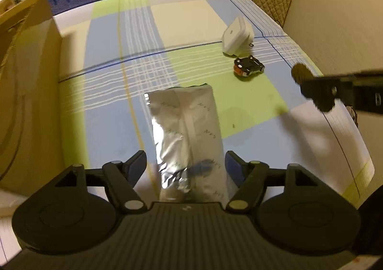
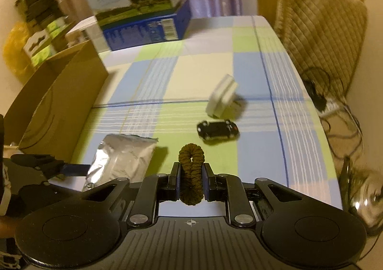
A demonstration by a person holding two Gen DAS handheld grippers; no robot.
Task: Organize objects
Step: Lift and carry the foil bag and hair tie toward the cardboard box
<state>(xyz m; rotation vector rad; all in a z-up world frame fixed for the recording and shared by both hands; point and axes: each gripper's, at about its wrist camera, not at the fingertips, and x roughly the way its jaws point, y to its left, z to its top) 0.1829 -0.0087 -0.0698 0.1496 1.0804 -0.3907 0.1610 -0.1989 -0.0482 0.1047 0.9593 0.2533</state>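
**Foil pouch and hair tie over the checked tablecloth**

Checked cloth in blue, green and cream (image 1: pixel 191 14) covers the table we work at, with a quilted beige chair back (image 2: pixel 320 25) at its far right corner and pale curtains behind. Along the left edge we see an open brown cardboard box (image 2: pixel 59 102), and beyond it a blue printed carton (image 2: pixel 146 25) standing on the cloth.

Our left gripper (image 1: pixel 185 162) sits low over the near part of the table, pointing forward along it. Its fingers (image 1: pixel 136 162) are spread wide, and a crinkled silver foil pouch (image 1: pixel 184 126) lies between them; whether either pad touches the foil we cannot tell.

Our right gripper (image 2: pixel 191 174) is raised over the right half of the table, aimed toward the far end. Its fingers (image 2: pixel 174 176) are pressed in on a dark olive fabric hair tie (image 2: pixel 191 171), squeezing the loop flat so that it stands upright between the pads. From the left camera, that gripper reaches in from the right edge.

Ahead of the hair tie, a small black toy car (image 2: pixel 217 130) rests on a green square, and just beyond it a white plug-in charger block (image 2: pixel 222 96) stands tilted on the cloth.
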